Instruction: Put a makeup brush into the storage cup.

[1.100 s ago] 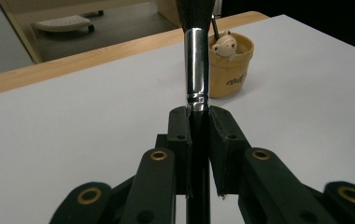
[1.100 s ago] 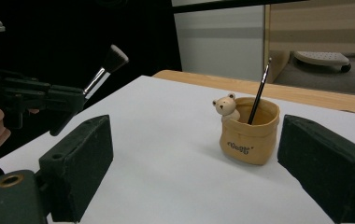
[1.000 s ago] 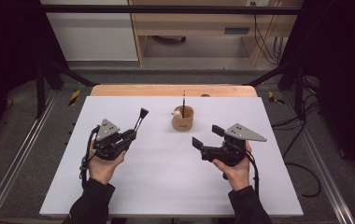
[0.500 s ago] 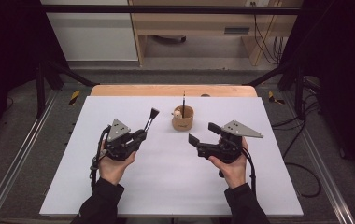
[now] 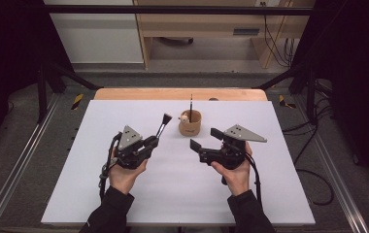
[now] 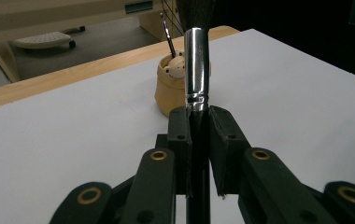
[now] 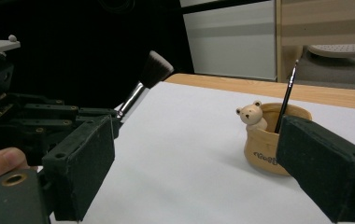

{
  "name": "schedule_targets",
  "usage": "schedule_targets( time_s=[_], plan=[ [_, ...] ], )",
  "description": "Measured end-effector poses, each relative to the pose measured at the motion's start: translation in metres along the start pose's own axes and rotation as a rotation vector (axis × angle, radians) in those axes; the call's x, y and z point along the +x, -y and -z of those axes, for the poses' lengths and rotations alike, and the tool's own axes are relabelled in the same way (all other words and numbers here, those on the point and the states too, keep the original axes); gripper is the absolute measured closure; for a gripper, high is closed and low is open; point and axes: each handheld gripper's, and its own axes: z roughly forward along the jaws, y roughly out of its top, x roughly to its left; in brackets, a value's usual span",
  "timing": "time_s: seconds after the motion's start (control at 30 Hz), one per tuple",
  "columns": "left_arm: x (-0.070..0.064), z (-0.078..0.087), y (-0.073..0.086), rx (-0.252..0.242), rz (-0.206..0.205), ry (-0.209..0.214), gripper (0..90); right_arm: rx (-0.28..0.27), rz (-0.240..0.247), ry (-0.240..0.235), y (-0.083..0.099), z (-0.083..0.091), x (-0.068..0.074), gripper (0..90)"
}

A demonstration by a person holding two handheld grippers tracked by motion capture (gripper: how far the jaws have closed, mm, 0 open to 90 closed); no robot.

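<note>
a light brush, held low on the handle

my left tongs are clamped on the makeup brush, the pads pinching its dark handle just below the shiny metal ferrule. the brush points up and away from me toward the far side of the white tabletop, its dark bristle head raised above the surface, left of the little wooden pot. the pot stands near the far middle of the tabletop, with a small bear figure on its rim and a thin brush already standing upright in it. my right tongs are apart, holding nothing, hovering just near and right of the pot.

i judge the brush to be very light and stiff along handle and ferrule, soft only at the bristles. the ferrule looks smooth and likely slippery, so the handle is the better place to grip, and that is where i have it. because the hold is low, the long free end can swing or pivot between the pads if it bumps the pot's rim. the pot itself looks small and light, easy to tip or push; if it needs steadying, i would take it across its round body with the free tongs, clear of the bear and the thin brush.
</note>
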Motion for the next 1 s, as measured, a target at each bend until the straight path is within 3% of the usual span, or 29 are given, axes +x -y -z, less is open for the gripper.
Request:
schedule_targets(
  time_s=[0.5,1.0],
  plan=[
    [-0.017,-0.008,0.001,-0.008,-0.028,0.017,79.0,0.015,-0.039,-0.023,0.004,-0.007,0.003,15.2],
    [-0.038,-0.019,0.005,-0.035,-0.018,0.056,79.0,0.03,-0.084,-0.044,0.009,-0.012,0.003,17.0]
  ],
)
